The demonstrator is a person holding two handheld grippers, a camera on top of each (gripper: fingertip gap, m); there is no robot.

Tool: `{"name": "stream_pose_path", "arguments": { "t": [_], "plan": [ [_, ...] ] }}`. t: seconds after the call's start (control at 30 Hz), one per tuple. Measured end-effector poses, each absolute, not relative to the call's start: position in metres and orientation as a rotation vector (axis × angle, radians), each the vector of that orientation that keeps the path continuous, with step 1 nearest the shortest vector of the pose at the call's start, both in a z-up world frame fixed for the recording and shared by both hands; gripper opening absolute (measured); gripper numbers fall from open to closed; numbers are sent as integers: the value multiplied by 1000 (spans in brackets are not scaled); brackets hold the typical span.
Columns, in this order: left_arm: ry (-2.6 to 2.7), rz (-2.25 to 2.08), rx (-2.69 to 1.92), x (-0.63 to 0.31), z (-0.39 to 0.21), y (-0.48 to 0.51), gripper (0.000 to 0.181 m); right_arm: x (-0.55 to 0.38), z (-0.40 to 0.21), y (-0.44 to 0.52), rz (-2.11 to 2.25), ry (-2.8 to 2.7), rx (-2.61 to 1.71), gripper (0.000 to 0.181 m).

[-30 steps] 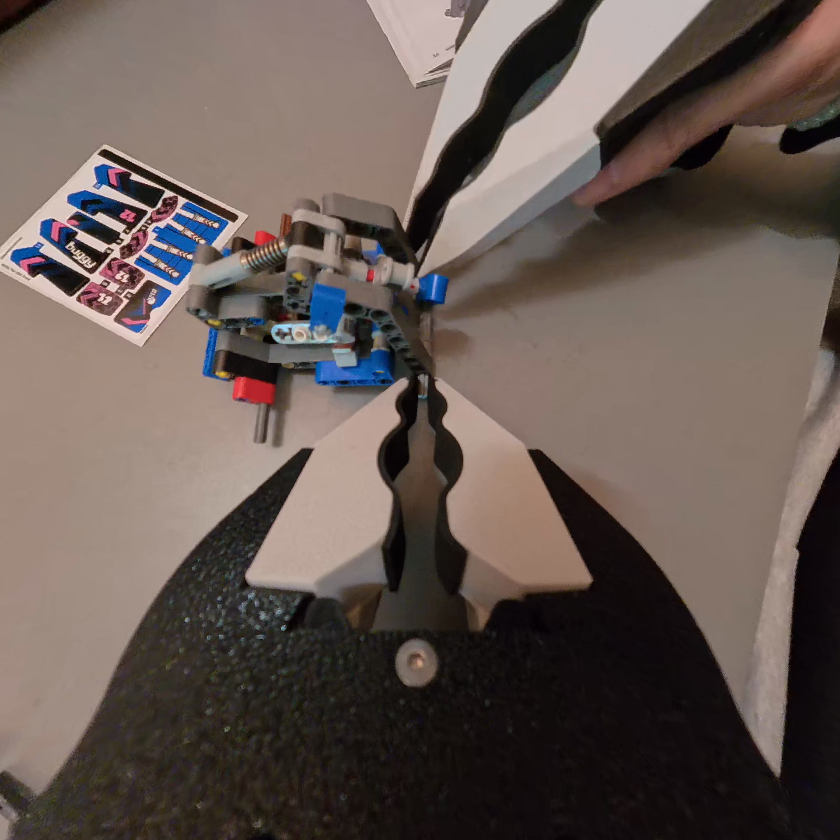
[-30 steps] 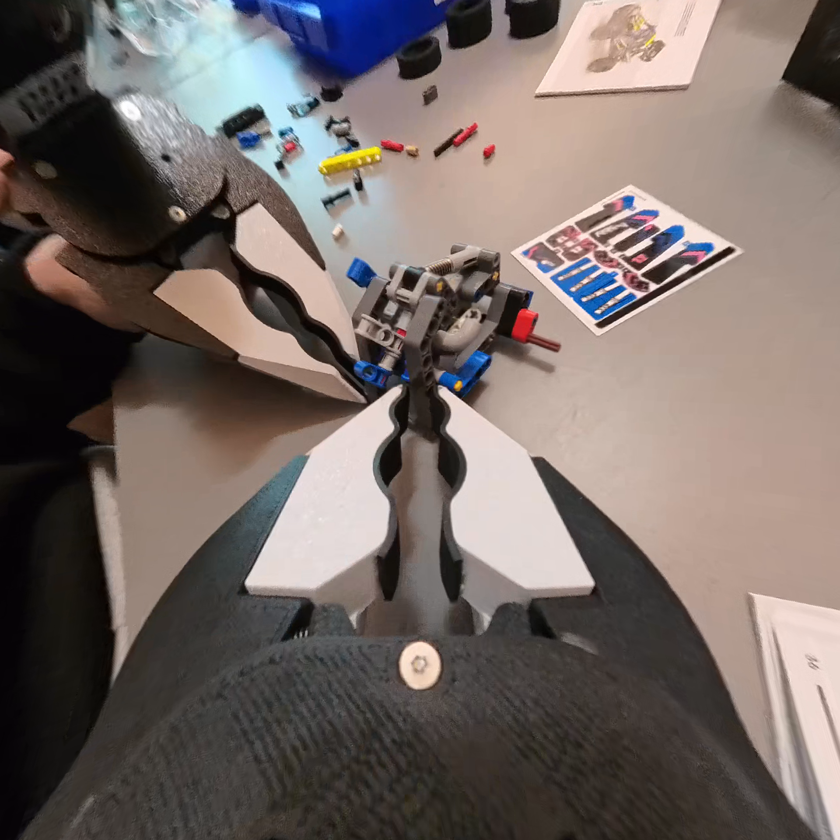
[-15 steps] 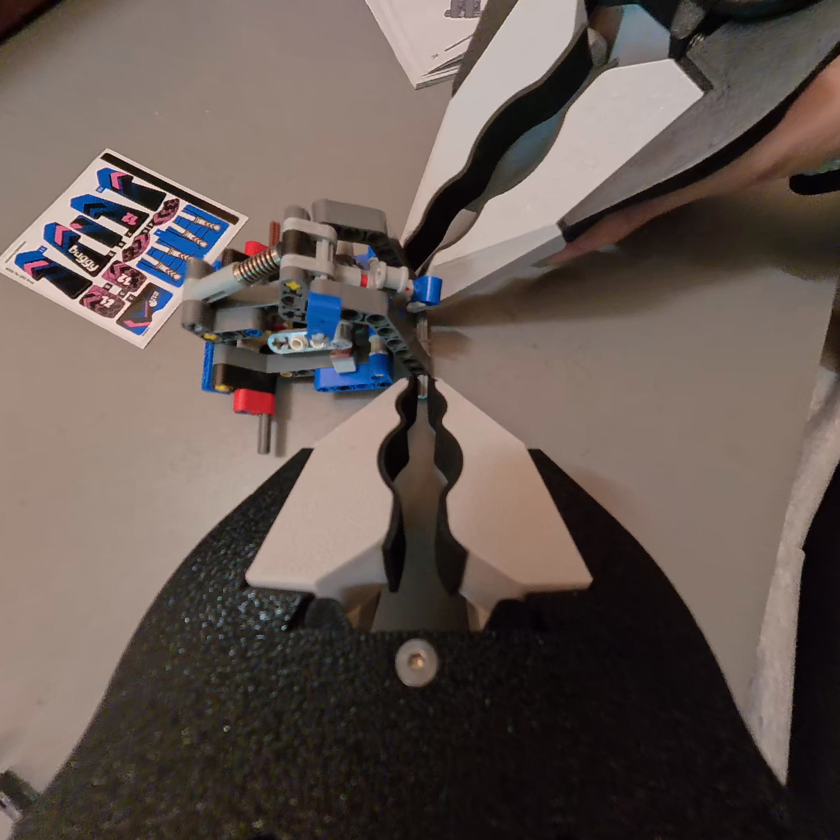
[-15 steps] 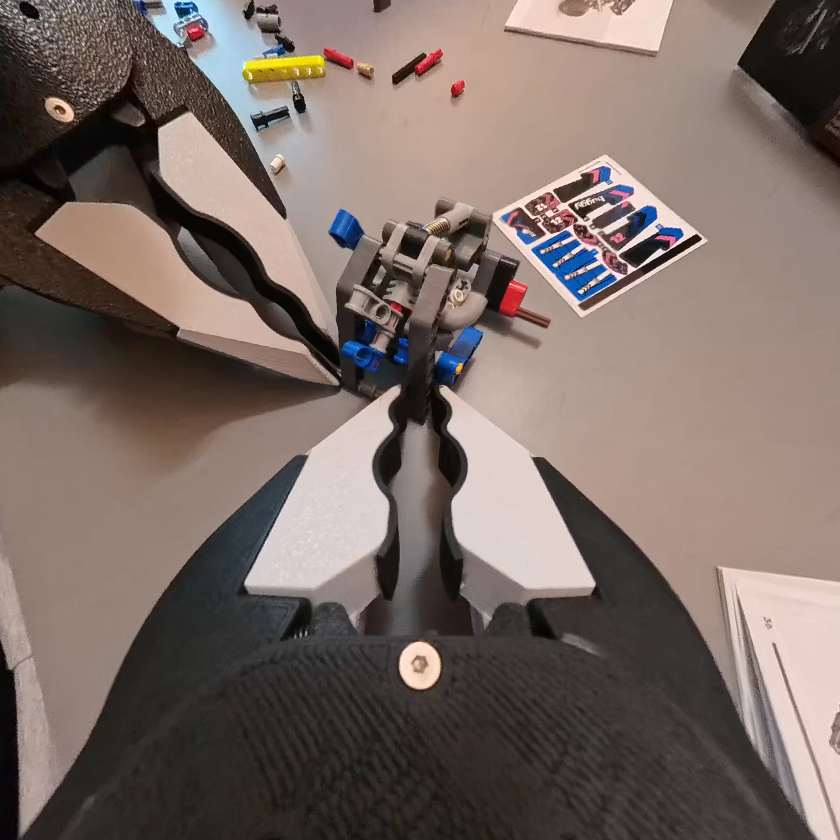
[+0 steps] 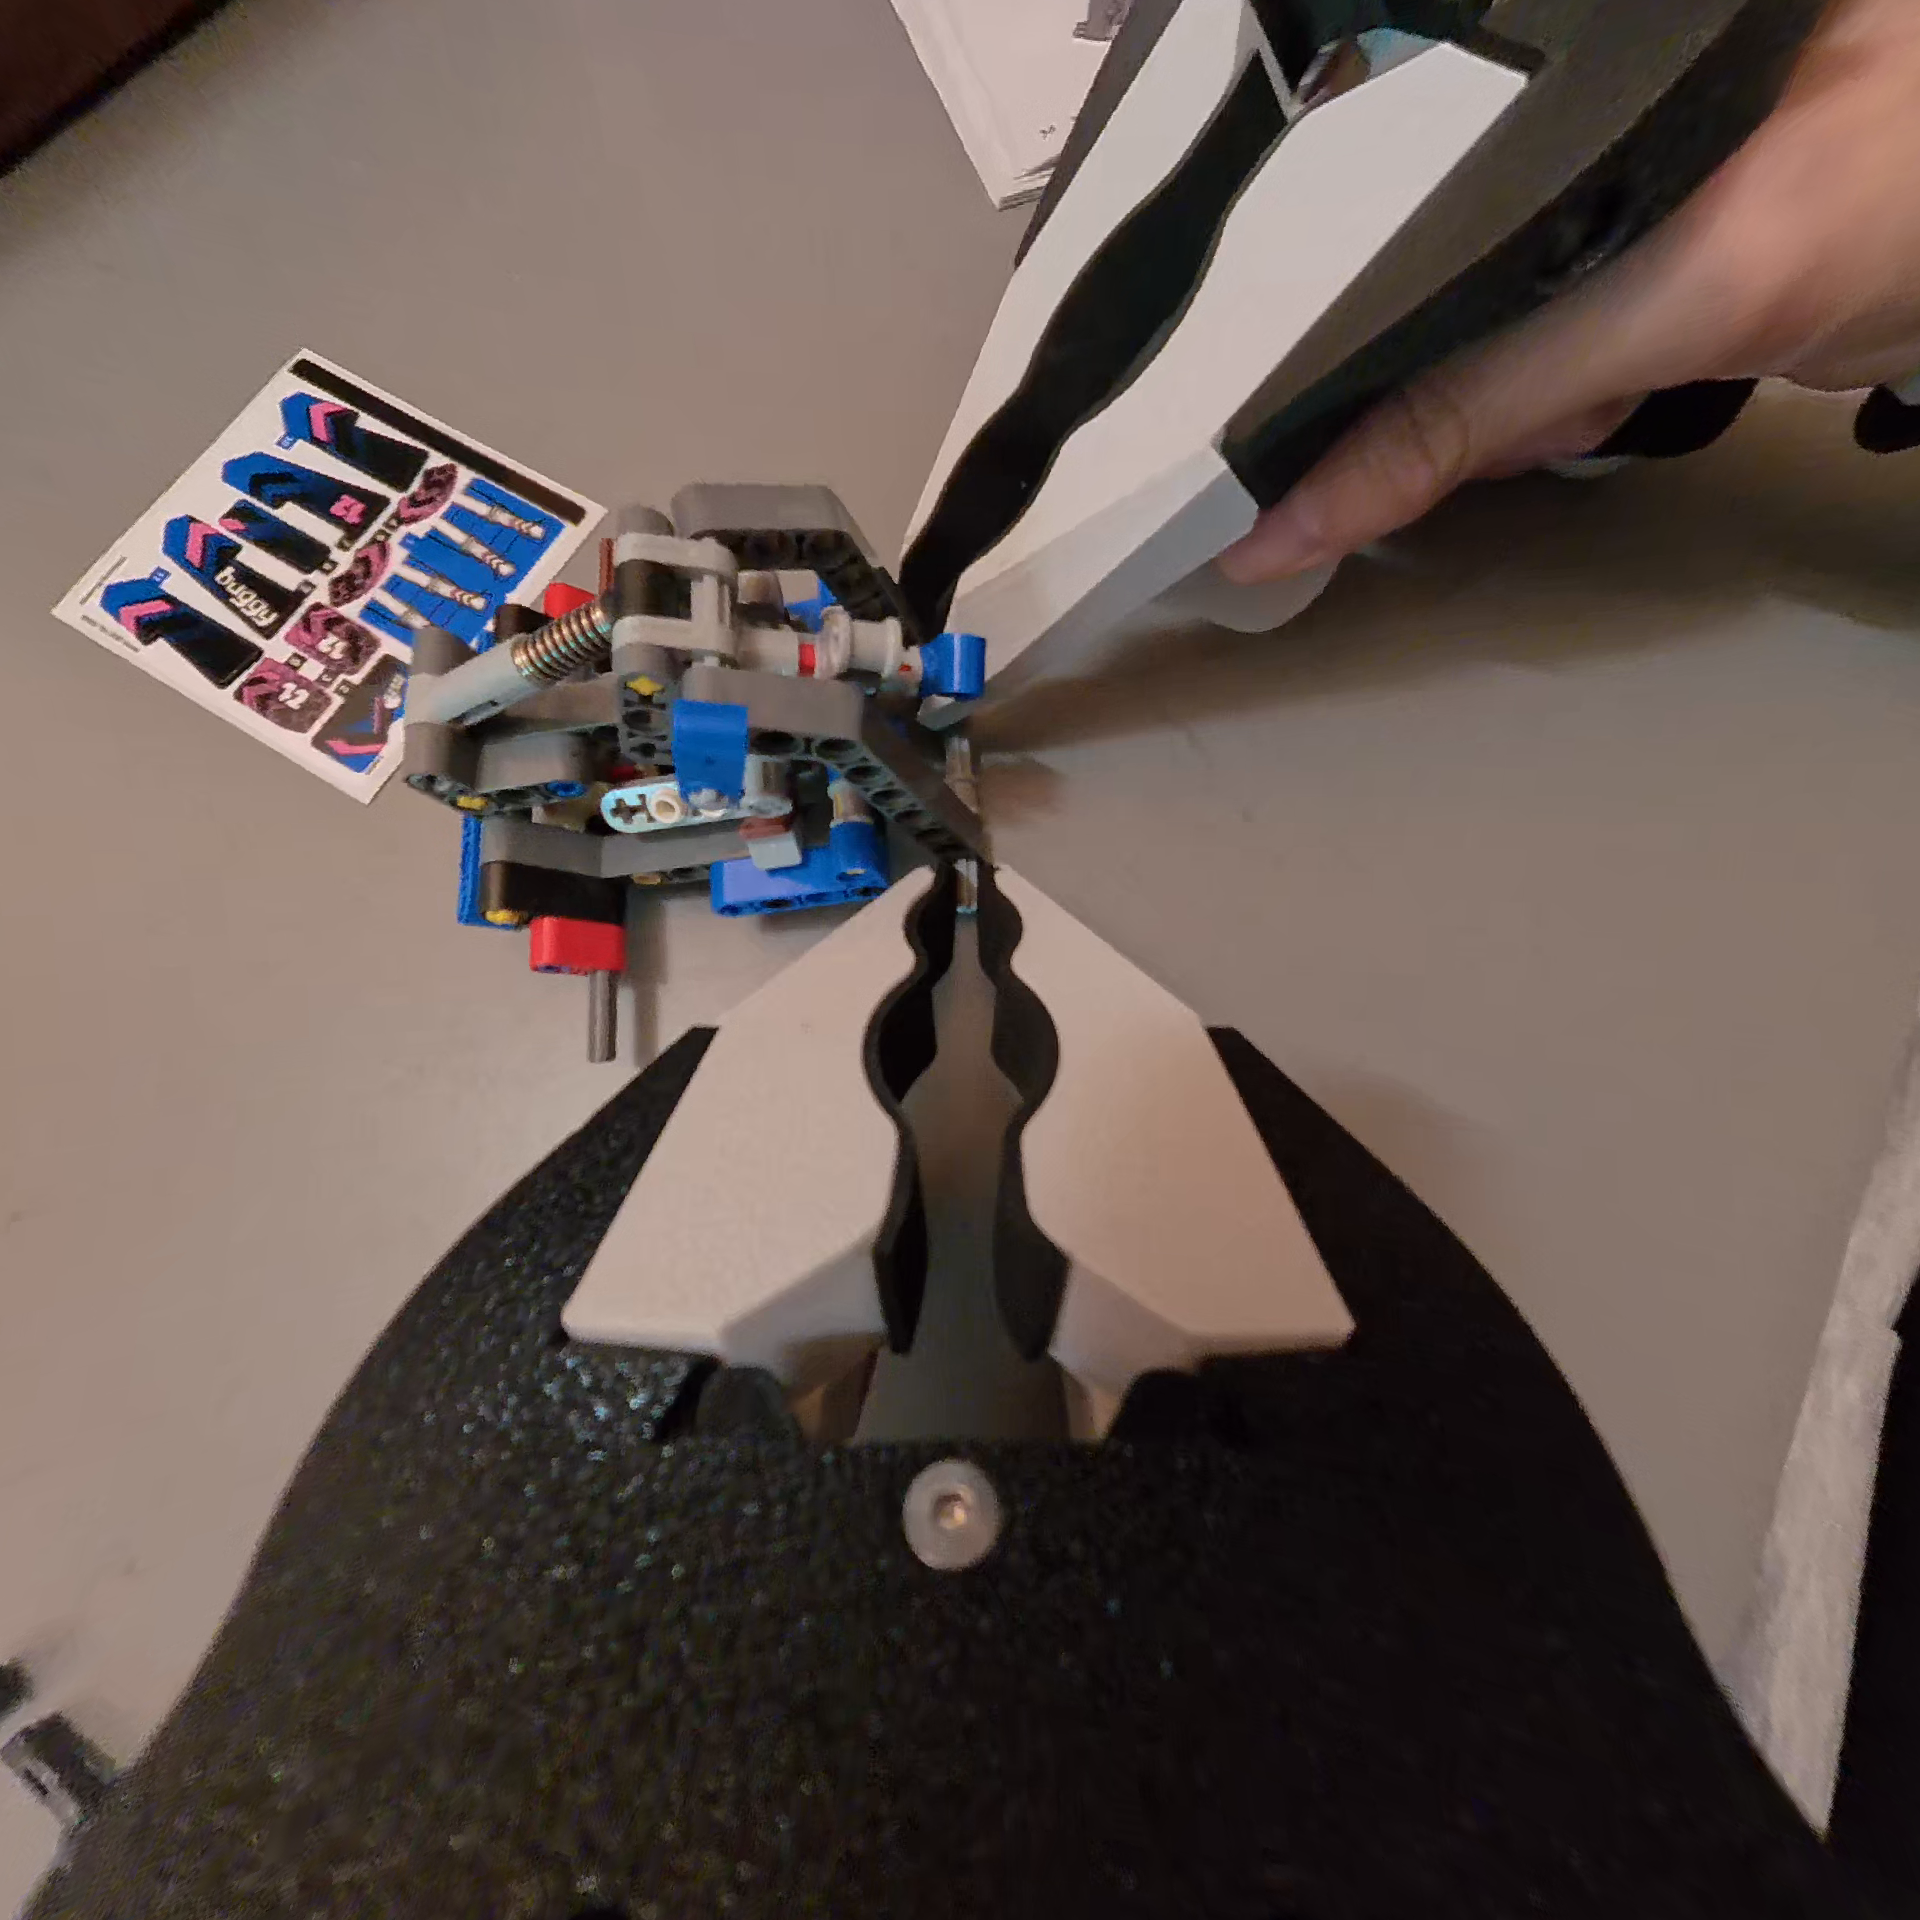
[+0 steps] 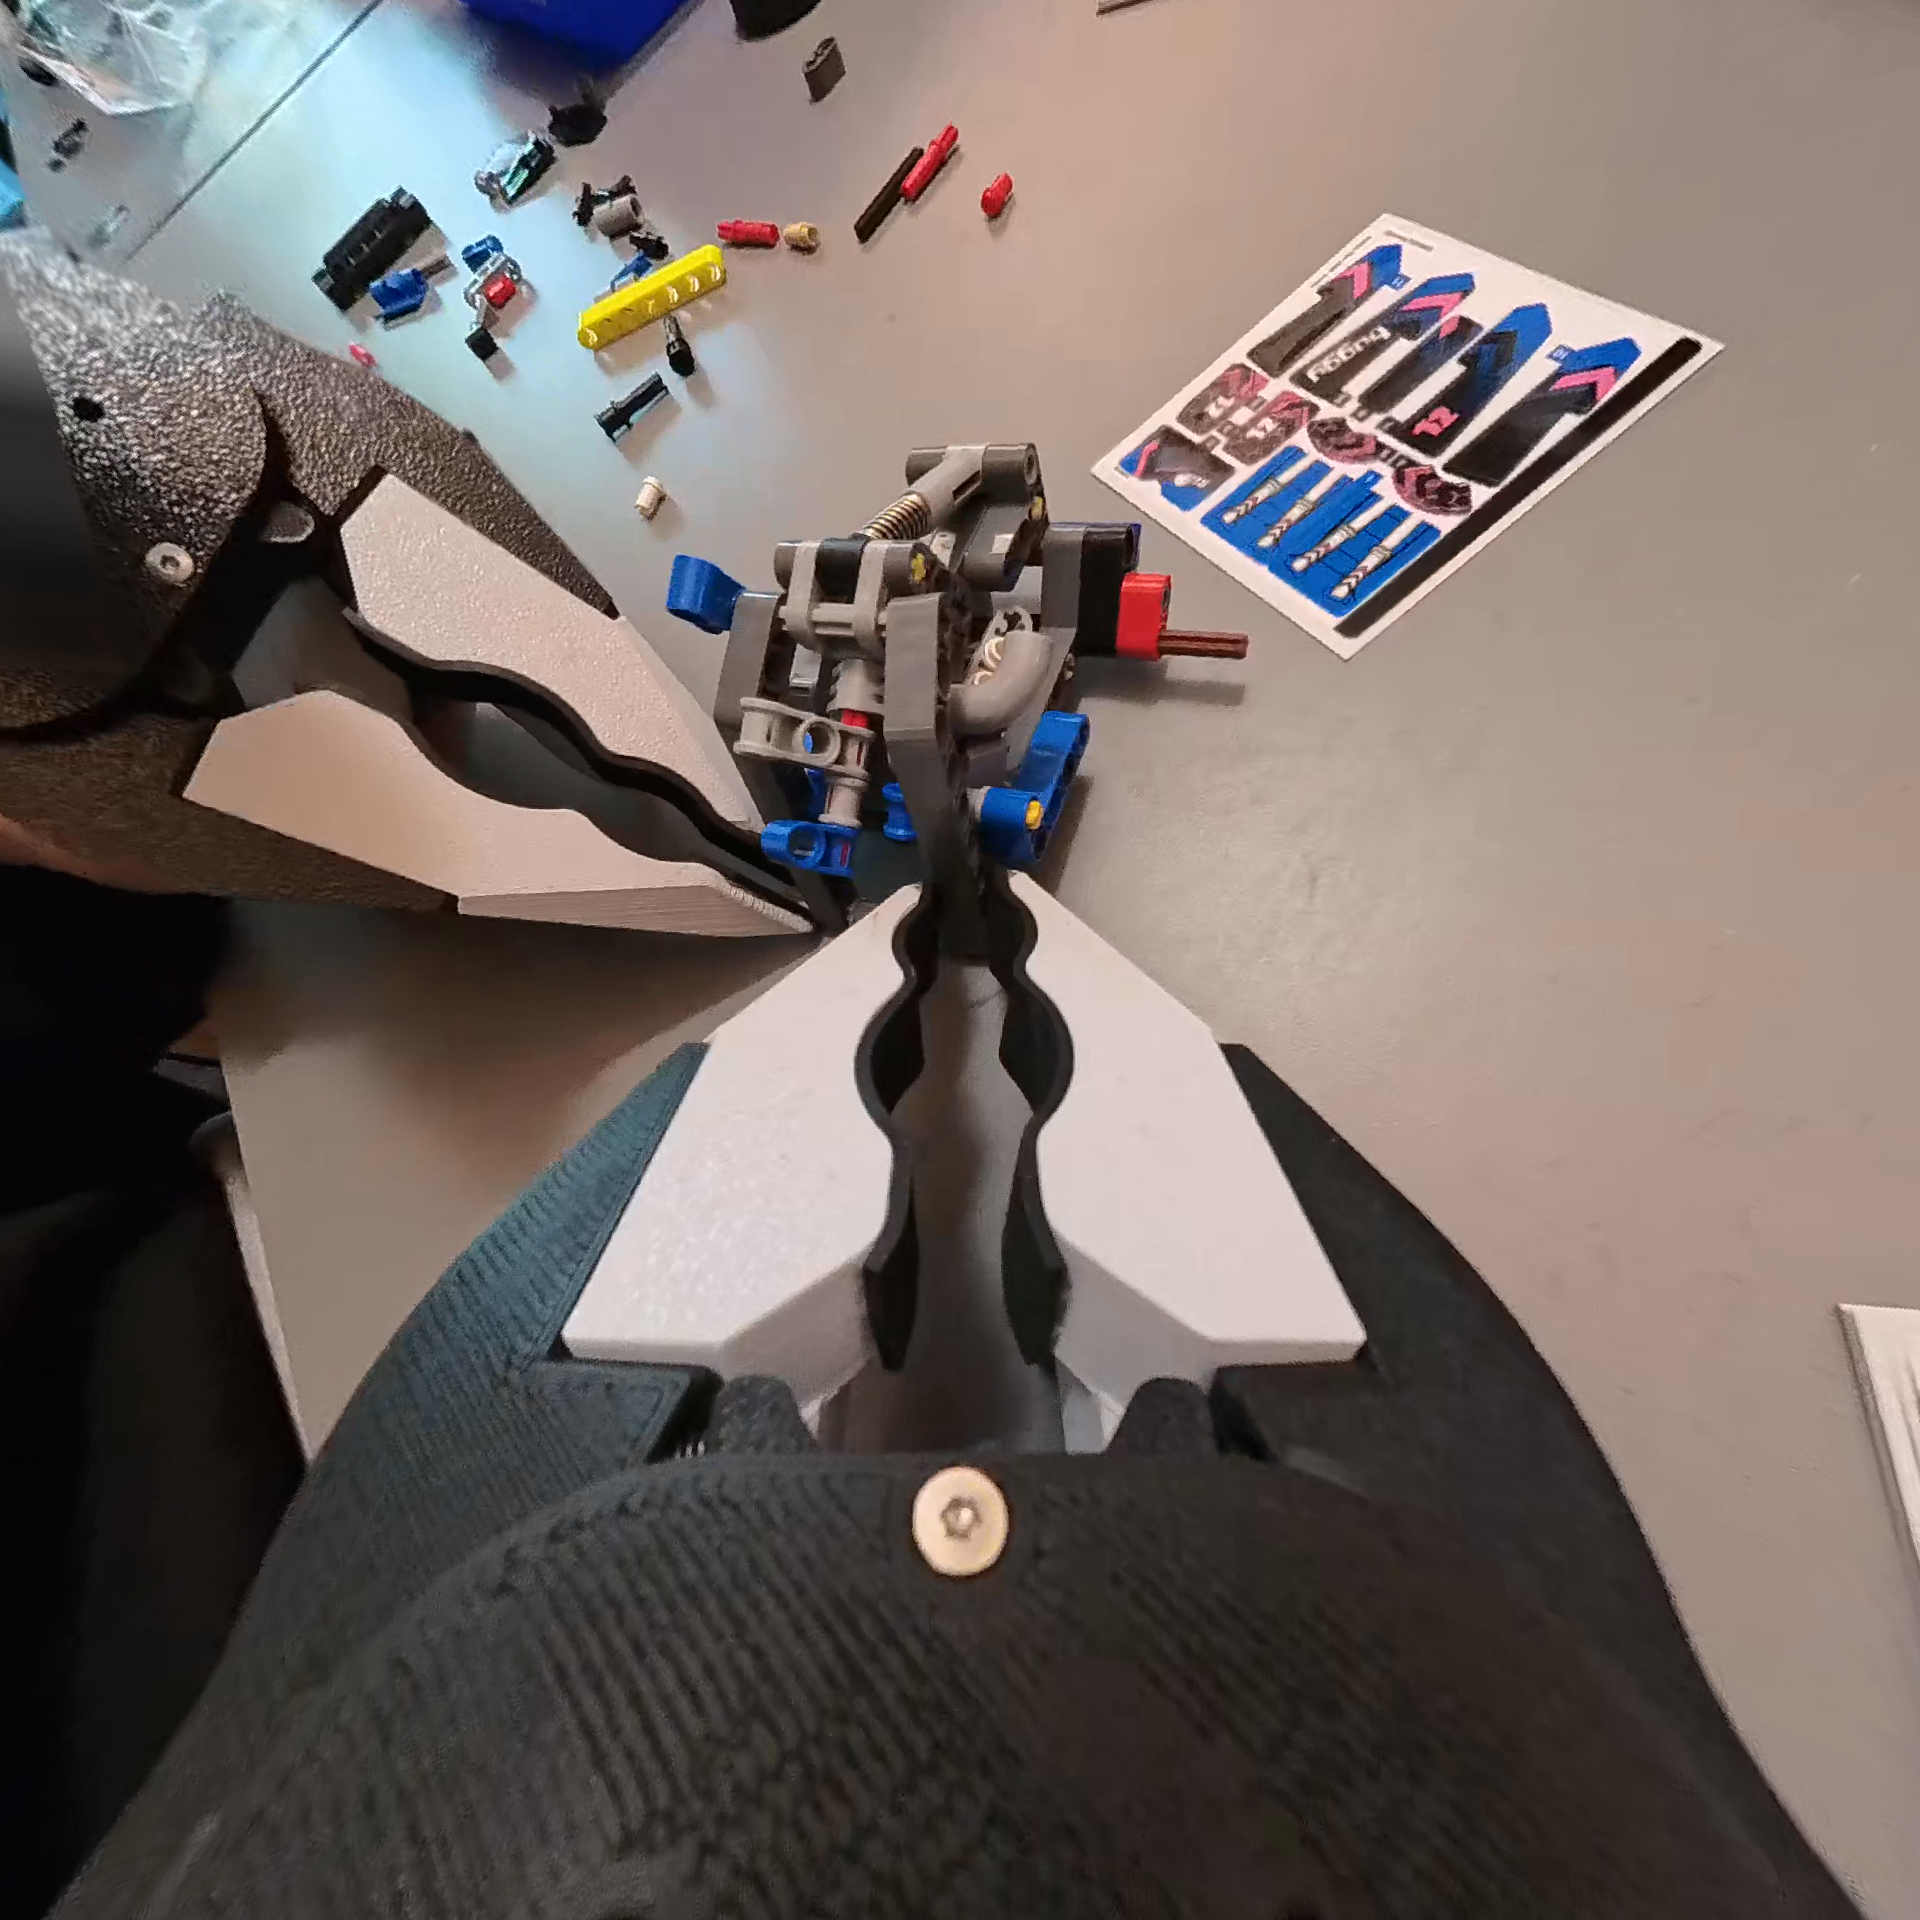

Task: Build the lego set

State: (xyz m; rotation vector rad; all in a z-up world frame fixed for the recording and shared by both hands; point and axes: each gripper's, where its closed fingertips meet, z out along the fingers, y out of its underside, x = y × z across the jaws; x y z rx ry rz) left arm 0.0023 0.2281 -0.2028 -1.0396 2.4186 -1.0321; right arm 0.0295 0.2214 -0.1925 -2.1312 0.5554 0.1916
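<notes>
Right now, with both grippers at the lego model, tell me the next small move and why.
Probably press the left gripper in toward the lego model. Its fingertips pinch a small pin at the black beam's end, while the right gripper clamps that beam, bracing it.
</notes>
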Motion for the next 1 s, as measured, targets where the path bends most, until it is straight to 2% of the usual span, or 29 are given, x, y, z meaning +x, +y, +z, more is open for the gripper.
{"name": "stream_pose_path", "arguments": {
  "t": [0.43, 1.0],
  "plan": [
    [2399, -864, -1155, 5, -203, 229, 1, 34, -193, 227, 122, 536, -2151, 7],
    [2366, -1058, -1151, 5, -202, 229, 2, 37, -193, 229, 2, 477, -2180, 7]
  ]
}}
